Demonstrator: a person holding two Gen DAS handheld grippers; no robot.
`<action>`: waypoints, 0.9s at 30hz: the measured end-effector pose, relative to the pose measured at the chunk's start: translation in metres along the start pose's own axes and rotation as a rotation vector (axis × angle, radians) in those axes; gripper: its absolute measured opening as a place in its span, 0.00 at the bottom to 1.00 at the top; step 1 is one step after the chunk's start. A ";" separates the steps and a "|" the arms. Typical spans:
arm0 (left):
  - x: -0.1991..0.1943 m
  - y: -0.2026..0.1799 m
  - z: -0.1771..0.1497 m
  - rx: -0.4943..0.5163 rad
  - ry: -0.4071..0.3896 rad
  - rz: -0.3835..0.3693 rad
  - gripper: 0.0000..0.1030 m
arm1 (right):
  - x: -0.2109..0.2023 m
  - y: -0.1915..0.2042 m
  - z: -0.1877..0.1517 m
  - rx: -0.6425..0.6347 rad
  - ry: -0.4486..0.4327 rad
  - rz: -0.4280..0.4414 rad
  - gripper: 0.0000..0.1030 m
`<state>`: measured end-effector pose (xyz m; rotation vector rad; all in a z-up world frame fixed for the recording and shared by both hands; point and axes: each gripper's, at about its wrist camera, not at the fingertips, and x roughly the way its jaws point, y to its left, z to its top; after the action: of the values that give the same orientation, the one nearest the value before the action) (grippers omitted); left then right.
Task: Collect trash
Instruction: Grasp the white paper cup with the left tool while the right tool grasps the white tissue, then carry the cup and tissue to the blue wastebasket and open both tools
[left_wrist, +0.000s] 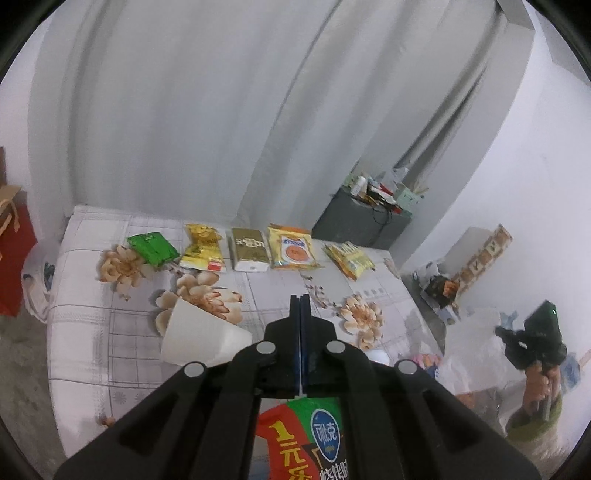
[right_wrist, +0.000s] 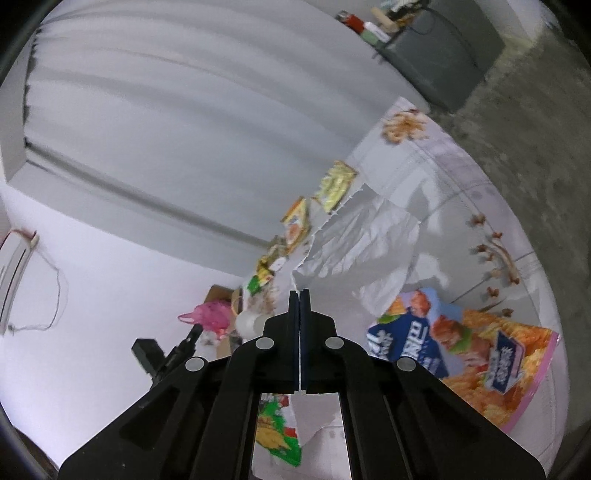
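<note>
Bed (left_wrist: 92, 332) with floral sheet carries the trash. Along far edge: row of five snack wrappers, green one (left_wrist: 151, 248) at left, yellow one (left_wrist: 349, 258) at right. White paper cup (left_wrist: 203, 338) tipped on its side nearer the front edge. Large orange chip bag (right_wrist: 498, 354) flat near the right edge.

Left hand-held gripper (left_wrist: 300, 299): jaws pressed together on a red-green wrapper (left_wrist: 303, 439) hanging below. Right hand-held gripper (right_wrist: 299, 295): jaws clamped on thin white plastic, apparently the trash bag (right_wrist: 369, 236).

Step judged: wrapper lifted, bag mouth held up. Next: bring wrapper over bag opening, release.

Bag opening not visible. Wrapper cut off by frame bottom. Right view blurred.
</note>
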<state>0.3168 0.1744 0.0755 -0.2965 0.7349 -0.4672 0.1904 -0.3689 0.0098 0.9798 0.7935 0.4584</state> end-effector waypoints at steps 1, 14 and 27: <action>0.000 0.005 0.001 -0.025 0.001 0.000 0.03 | -0.002 0.004 -0.002 -0.010 0.001 0.003 0.00; 0.054 0.097 -0.004 -0.335 0.094 0.117 0.46 | -0.005 0.025 -0.011 -0.070 0.015 0.041 0.00; 0.077 0.119 -0.020 -0.388 0.155 0.065 0.26 | 0.007 0.021 -0.010 -0.061 0.030 0.041 0.00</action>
<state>0.3885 0.2355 -0.0320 -0.6023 0.9845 -0.2846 0.1870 -0.3477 0.0220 0.9354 0.7831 0.5309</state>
